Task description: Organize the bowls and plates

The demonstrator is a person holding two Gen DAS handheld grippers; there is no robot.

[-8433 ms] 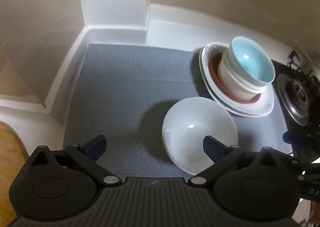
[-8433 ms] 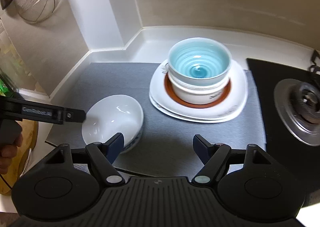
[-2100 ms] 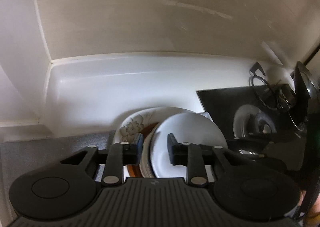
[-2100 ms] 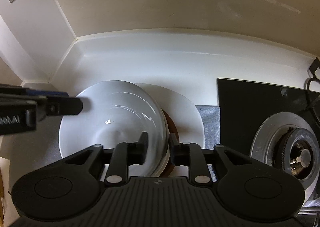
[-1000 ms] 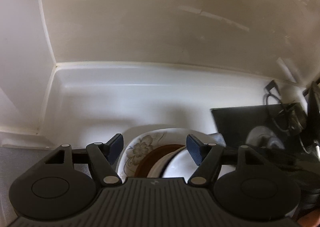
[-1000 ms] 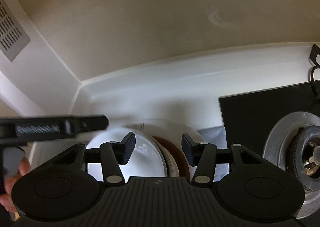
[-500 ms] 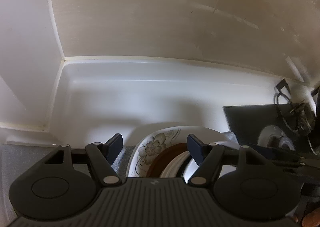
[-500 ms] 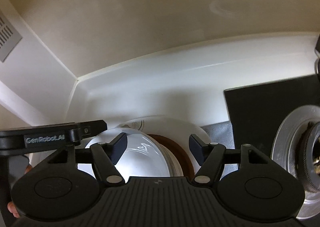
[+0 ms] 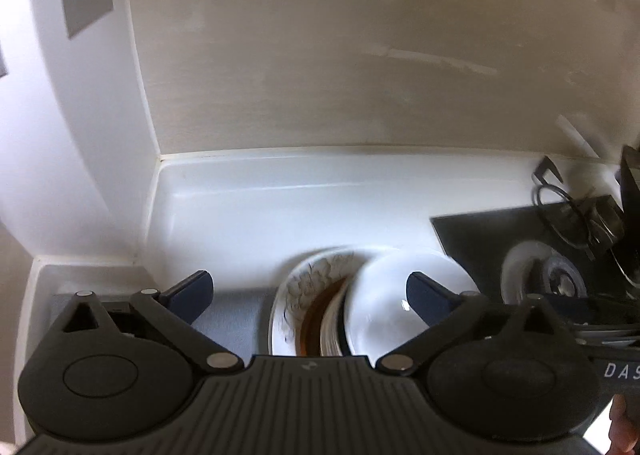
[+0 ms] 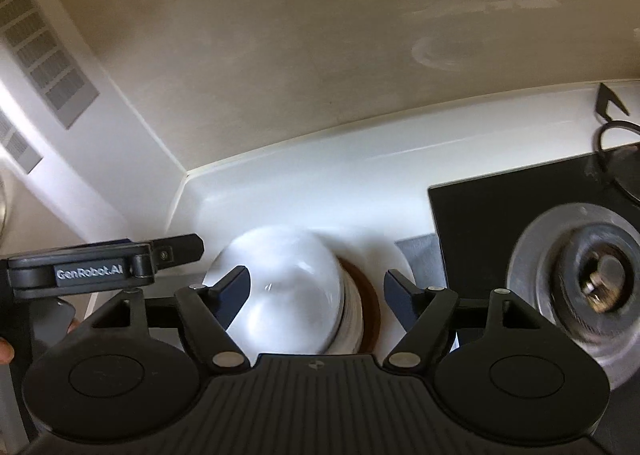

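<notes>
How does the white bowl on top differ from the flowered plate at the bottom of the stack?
The white bowl is plain and deep, while the flowered plate is wide and shallow with a dark floral print on its rim. The white bowl sits at the top of the stack; the flowered plate lies at the bottom on the grey mat, mostly covered. Both are glossy white ceramic, and neither tool is gripping them.

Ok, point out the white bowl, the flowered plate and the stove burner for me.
white bowl (image 10: 292, 295), right wrist view, on its glossy inner surface.
flowered plate (image 9: 308, 283), left wrist view, on its patterned rim.
stove burner (image 10: 600, 279), right wrist view, on its central cap.
</notes>
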